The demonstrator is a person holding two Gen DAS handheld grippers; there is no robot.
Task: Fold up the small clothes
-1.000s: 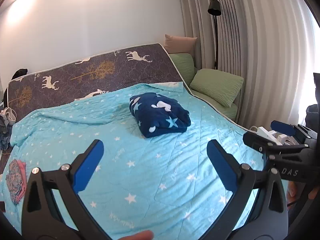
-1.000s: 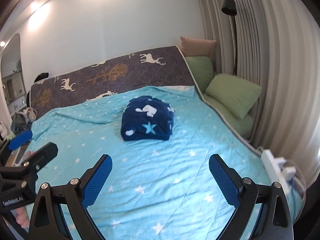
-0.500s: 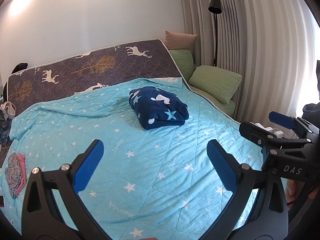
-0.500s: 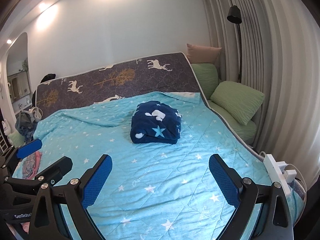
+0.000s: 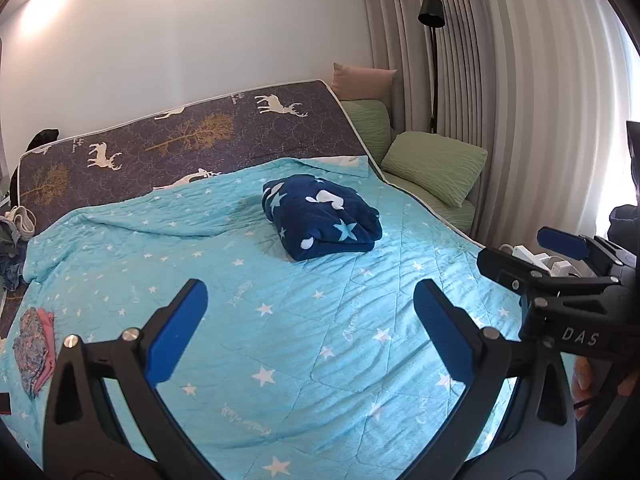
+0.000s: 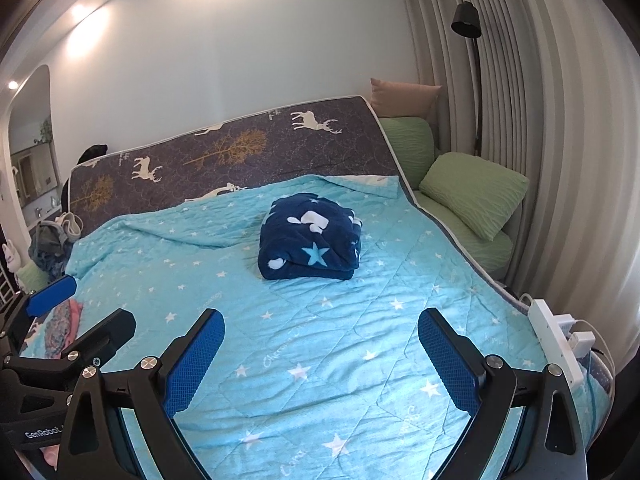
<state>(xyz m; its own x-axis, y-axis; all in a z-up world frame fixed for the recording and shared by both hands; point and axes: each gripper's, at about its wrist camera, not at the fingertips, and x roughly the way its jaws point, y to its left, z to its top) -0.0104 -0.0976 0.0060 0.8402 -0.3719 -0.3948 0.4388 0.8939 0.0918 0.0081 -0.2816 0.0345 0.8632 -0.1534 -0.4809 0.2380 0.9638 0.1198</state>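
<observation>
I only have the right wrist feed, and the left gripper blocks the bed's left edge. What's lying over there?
Observer: In the left wrist view, a small pile of clothes, a patterned piece over a pink one, lies flat at the left edge of the quilt.
Operator: Is anything between the left gripper's pads?
Observer: No. The left gripper is wide open, with only quilt showing between its blue pads.
</observation>
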